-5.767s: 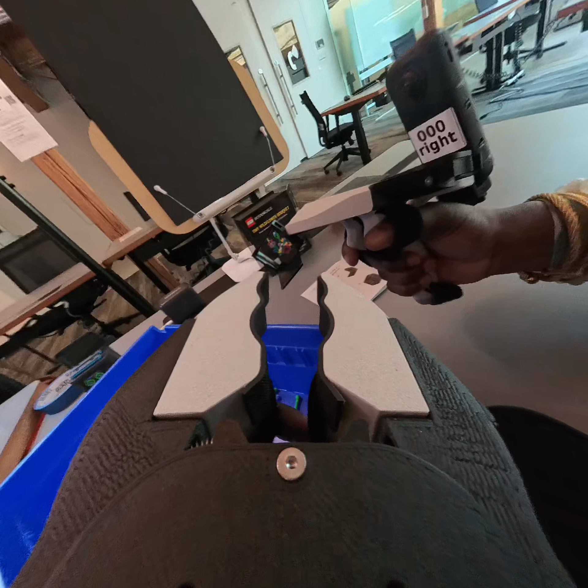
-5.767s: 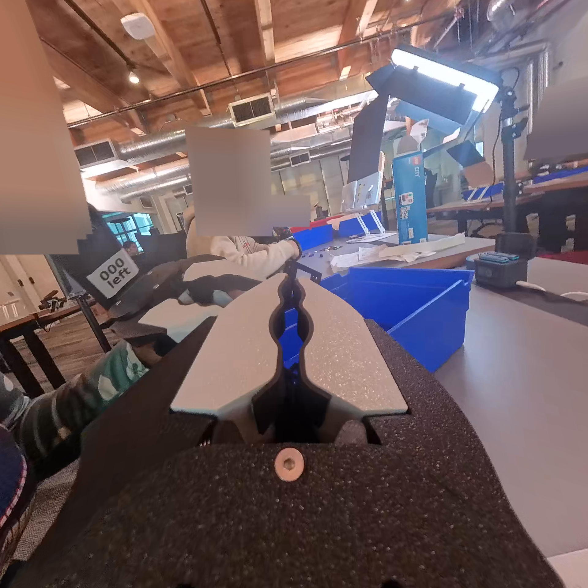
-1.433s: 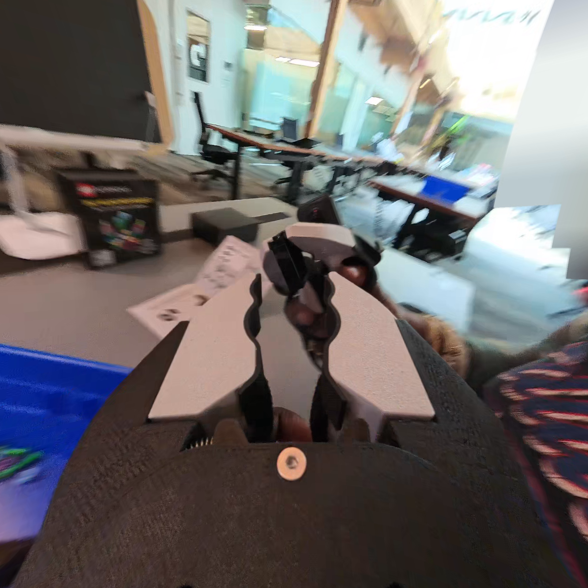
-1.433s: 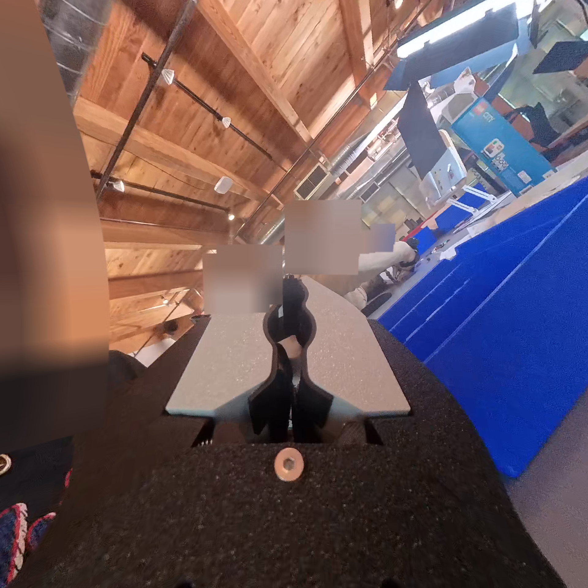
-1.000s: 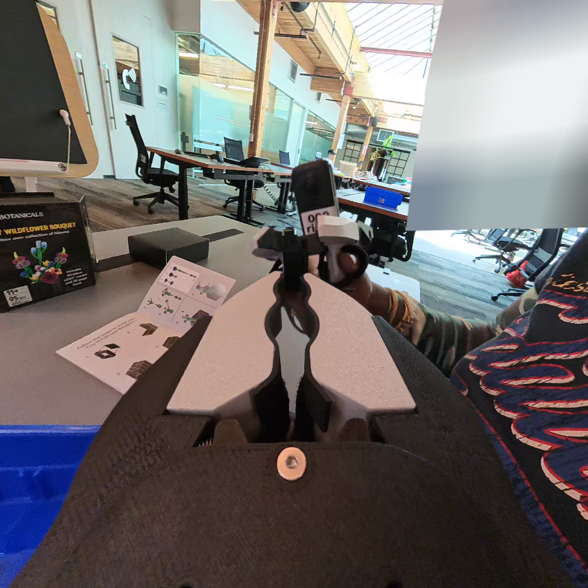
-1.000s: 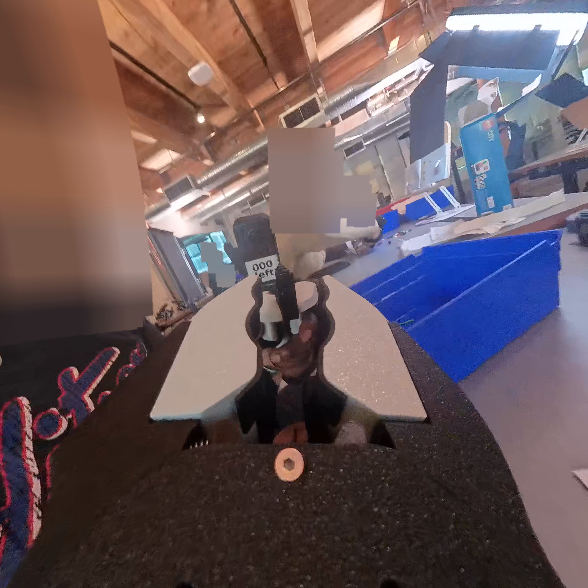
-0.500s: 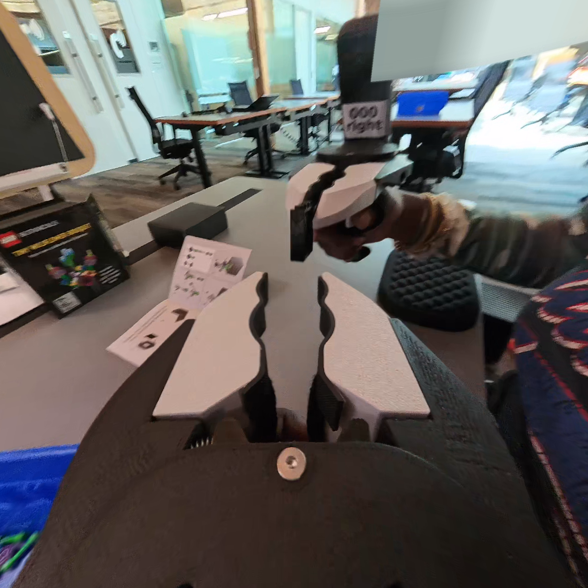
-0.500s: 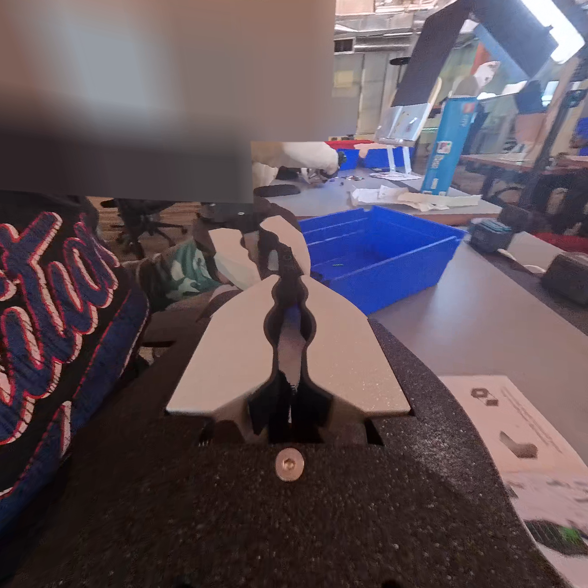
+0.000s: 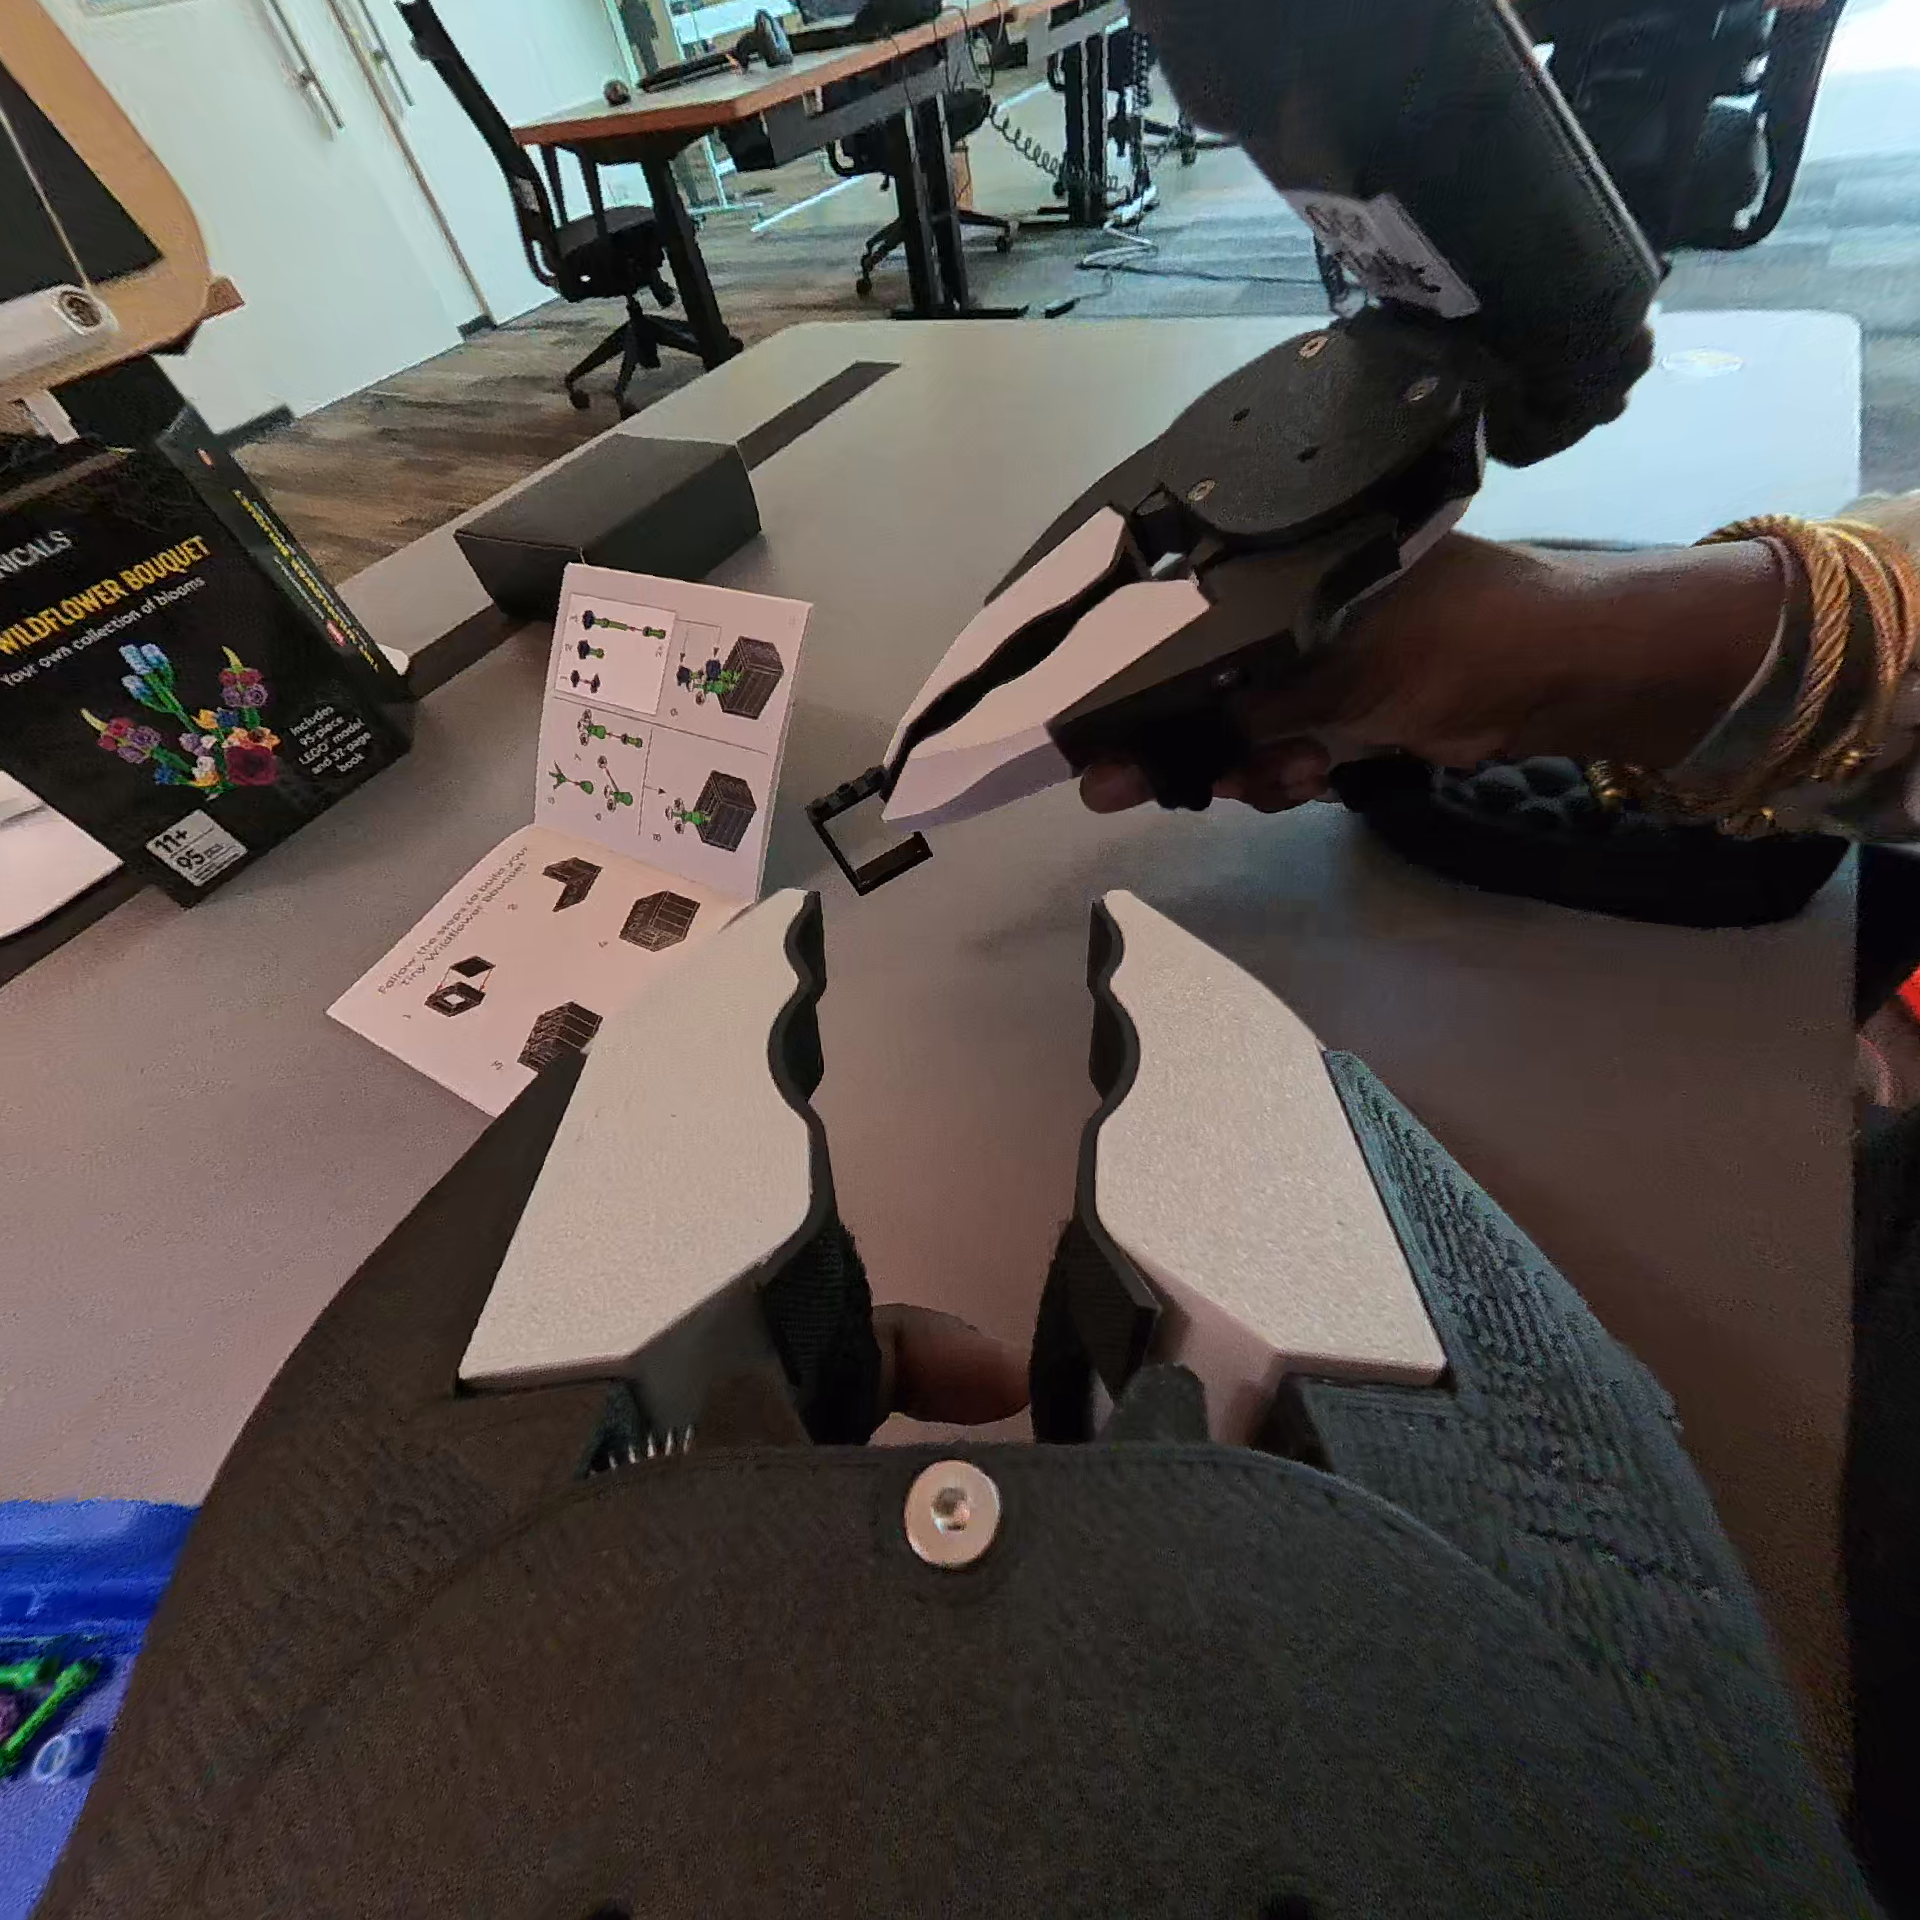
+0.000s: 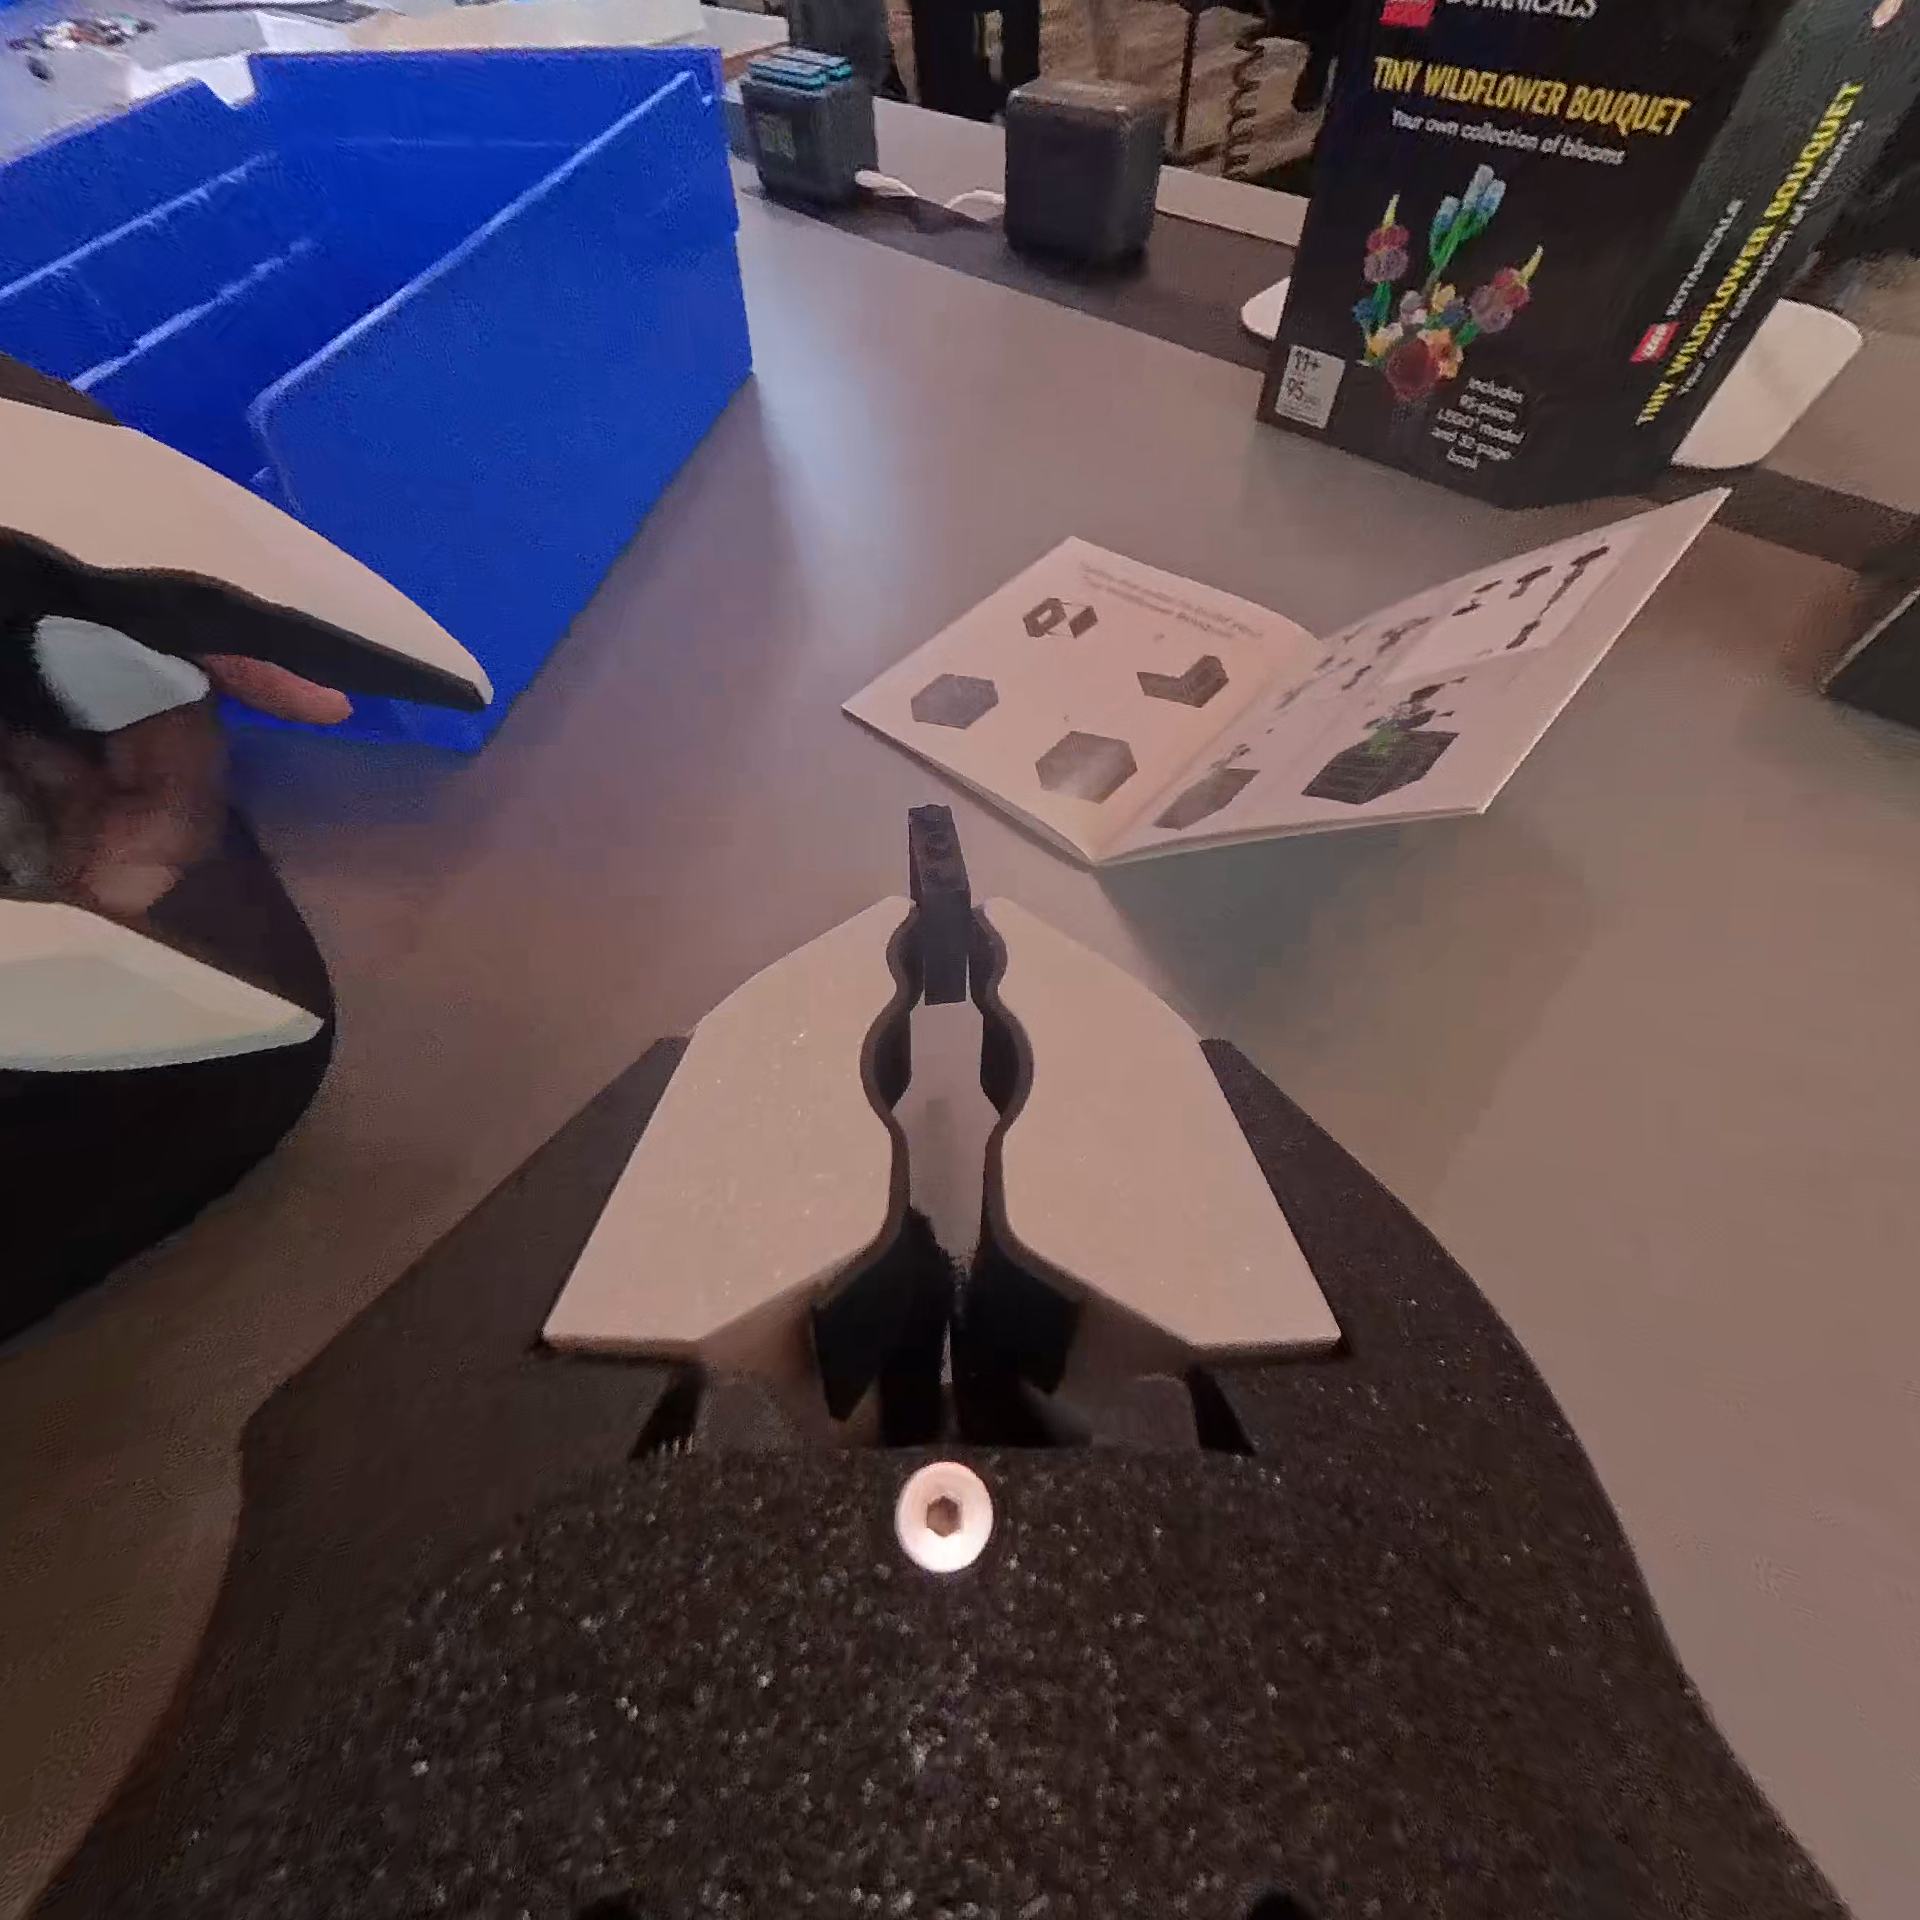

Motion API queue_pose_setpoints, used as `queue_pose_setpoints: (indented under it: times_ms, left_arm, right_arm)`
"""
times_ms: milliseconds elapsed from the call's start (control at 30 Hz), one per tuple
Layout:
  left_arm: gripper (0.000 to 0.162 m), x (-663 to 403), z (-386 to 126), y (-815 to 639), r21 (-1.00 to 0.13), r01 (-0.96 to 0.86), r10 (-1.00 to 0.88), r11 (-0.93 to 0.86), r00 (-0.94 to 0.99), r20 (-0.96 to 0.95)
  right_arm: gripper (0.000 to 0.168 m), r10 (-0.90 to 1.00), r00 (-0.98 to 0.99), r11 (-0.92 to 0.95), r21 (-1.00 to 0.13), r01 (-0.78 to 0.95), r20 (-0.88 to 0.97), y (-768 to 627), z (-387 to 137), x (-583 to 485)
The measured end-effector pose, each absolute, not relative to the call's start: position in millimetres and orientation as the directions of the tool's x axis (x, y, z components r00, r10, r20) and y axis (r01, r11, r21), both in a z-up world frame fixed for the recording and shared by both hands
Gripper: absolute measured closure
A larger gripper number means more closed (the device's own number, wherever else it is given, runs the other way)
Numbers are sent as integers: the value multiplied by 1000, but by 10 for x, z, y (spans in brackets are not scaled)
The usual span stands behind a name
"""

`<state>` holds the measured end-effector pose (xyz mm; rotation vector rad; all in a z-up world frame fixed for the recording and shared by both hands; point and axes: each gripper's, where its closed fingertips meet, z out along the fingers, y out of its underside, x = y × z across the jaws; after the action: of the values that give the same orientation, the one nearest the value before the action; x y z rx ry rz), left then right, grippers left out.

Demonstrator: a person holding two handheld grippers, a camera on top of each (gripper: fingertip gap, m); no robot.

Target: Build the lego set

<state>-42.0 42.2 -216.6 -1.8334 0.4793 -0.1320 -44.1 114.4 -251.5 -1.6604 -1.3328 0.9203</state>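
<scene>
My right gripper (image 10: 943,906) is pinching a small black plastic lego frame piece (image 10: 938,894) at the very tips of its pale grey fingers (image 10: 769,1132), the studded edge of the piece sticking out ahead of them; seen from my left wrist, that same piece (image 9: 871,840) is an open square frame hanging below and ahead of my right gripper's (image 9: 896,790) tips, held clear above the grey tabletop (image 9: 1455,1091). My left gripper (image 9: 951,914) holds nothing: its two fingers (image 9: 686,1122) are spread wide with bare table showing in the gap, and the frame piece floats just ahead of them, slightly toward my left fingertip, not touching. Ahead and to the left of my left fingers lies an open white paper instruction booklet (image 9: 582,862), one page flat on the table and the other standing up. Farther left stands a black cardboard set box printed with flowers (image 9: 177,675), and beyond the booklet sits a flat black rectangular box (image 9: 613,530). From my right wrist, the booklet (image 10: 1268,696) is ahead and to the right of my fingers, the flower box (image 10: 1538,249) behind it, and a blue plastic divided bin (image 10: 447,343) stands ahead to the left, with my left gripper (image 10: 395,852) low at the left edge beside it.
</scene>
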Motion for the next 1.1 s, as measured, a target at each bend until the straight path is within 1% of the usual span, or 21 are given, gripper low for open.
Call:
queue_pose_setpoints:
  times_ms: [100,167,300,533,633,767,900,967,1000,1033,1100]
  left_arm:
    - [113,-396,-2195,420,-931,-295,-409,-216,893,-188]
    - [113,-418,-2178,422,-931,-313,-405,-187,888,-217]
    - [113,-464,-2140,411,-933,-320,-402,-165,886,-233]
    - [115,-481,-2125,354,-946,-285,-409,-157,890,-200]
    - [115,-475,-2133,321,-945,-289,-419,-150,885,-204]
    - [116,-488,-2144,294,-939,-316,-425,-138,875,-232]
    - [114,-479,-2075,275,-954,-275,-434,-121,879,-198]
    - [99,-328,-1972,179,-978,-197,-528,-76,840,-128]
    - [90,-213,-1890,83,-991,-119,-603,-62,795,-58]
    - [80,-124,-1801,-23,-997,-37,-667,-70,744,19]
    - [61,-110,-1638,-184,-991,75,-714,-108,688,130]
  right_arm:
    - [160,970,244,-128,-898,420,-24,1153,-2617,-434]
    - [160,963,267,-152,-888,434,-35,1143,-2688,-432]
    - [160,951,308,-153,-874,462,-4,1186,-2745,-422]
    - [160,946,323,-157,-834,530,28,1149,-2884,-434]
    - [160,945,326,-177,-817,549,14,1097,-2928,-432]
    - [158,947,321,-191,-815,547,-7,1049,-2935,-455]
    - [151,947,320,-212,-817,536,-35,1027,-2913,-469]
    - [144,954,294,-198,-849,489,-53,997,-2789,-492]
    - [136,961,271,-179,-877,447,-58,983,-2669,-503]
    - [124,967,249,-157,-907,390,-60,985,-2517,-502]
    - [98,969,243,-115,-958,263,-50,1088,-2184,-449]
